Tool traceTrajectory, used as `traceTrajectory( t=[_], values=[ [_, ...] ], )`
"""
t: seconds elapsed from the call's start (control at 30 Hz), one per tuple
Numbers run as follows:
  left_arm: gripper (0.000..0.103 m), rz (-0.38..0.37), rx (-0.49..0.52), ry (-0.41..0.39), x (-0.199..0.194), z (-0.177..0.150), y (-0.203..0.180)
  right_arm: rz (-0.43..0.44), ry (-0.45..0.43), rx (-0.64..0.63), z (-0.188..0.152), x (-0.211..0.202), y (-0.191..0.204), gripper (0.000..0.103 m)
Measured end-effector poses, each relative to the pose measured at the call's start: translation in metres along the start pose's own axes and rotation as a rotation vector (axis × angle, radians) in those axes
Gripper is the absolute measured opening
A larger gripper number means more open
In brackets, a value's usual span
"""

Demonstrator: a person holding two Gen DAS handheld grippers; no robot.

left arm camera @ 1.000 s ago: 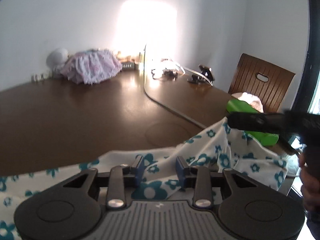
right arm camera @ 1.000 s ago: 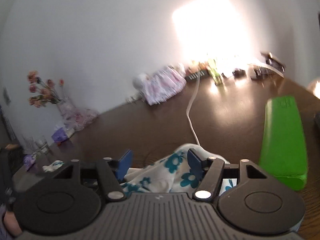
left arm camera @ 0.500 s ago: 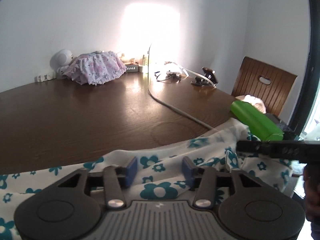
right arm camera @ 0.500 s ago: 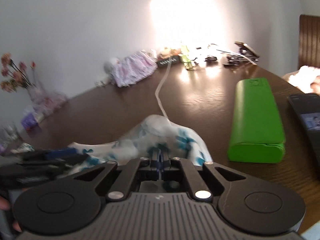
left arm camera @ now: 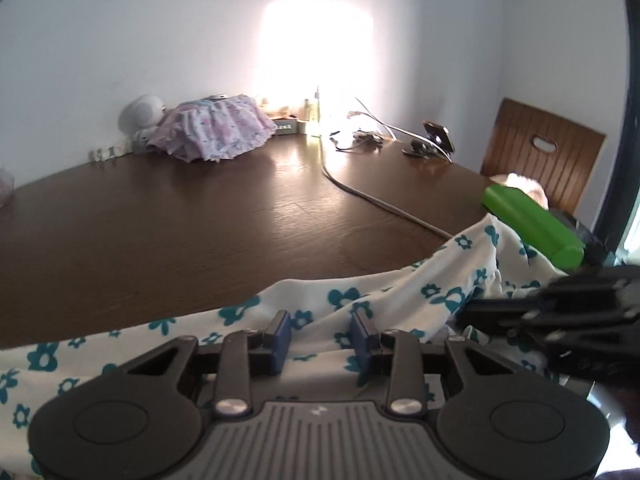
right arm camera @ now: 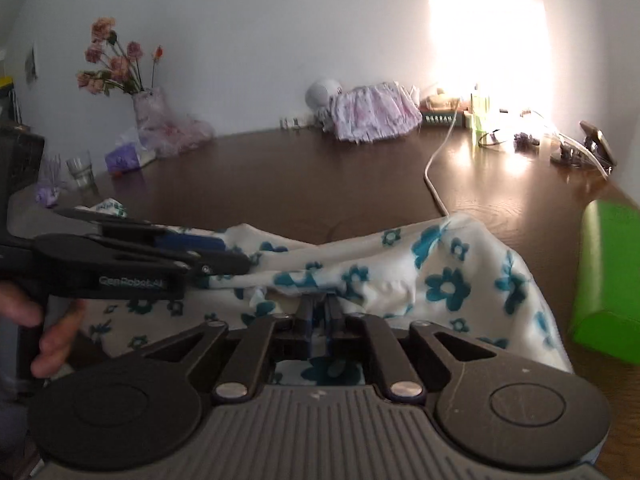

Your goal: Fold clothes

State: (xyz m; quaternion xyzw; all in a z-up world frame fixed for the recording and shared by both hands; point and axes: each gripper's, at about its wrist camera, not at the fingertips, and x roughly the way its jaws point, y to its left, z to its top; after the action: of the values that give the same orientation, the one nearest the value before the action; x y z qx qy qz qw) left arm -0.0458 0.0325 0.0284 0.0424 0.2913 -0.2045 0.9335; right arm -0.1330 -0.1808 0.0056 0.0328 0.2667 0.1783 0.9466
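Right wrist | right gripper (right arm camera: 319, 312) clamped on floral garment (right arm camera: 440, 264) | left gripper (left arm camera: 320, 336) agape over cloth, 6 o'clock

The garment (right arm camera: 440, 280) is white fabric printed with teal flowers. It lies crumpled along the near edge of the dark wooden table (left arm camera: 200, 220); its right end is bunched and raised, with the remainder spread leftward in loose folds.

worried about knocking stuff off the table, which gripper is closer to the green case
Right. The right gripper, shut on the floral cloth, sits beside the green case. The left gripper is open over the cloth, farther away.
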Motion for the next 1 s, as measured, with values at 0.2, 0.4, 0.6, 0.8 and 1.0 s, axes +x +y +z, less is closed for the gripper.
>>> traceTrajectory(
  t=[0.2, 0.4, 0.6, 0.8, 1.0],
  values=[
    [0.037, -0.046, -0.027, -0.06, -0.018, 0.012, -0.005, 0.027, -0.066, -0.023, 0.008, -0.028, 0.005, 0.006],
    [0.05, -0.123, 0.045, -0.059, 0.0, 0.022, -0.027, 0.051, 0.013, -0.026, 0.002, -0.008, 0.008, 0.006],
    [0.034, -0.167, -0.052, 0.025, 0.018, 0.019, -0.013, 0.059, -0.036, 0.092, -0.007, 0.005, -0.004, 0.006],
    [0.032, -0.117, 0.034, -0.005, 0.008, 0.007, -0.024, 0.087, -0.079, 0.121, -0.002, -0.025, -0.011, 0.01],
    [0.034, -0.094, 0.08, -0.031, 0.008, 0.002, -0.03, -0.089, -0.127, 0.094, 0.015, -0.016, -0.012, 0.042]
  ],
)
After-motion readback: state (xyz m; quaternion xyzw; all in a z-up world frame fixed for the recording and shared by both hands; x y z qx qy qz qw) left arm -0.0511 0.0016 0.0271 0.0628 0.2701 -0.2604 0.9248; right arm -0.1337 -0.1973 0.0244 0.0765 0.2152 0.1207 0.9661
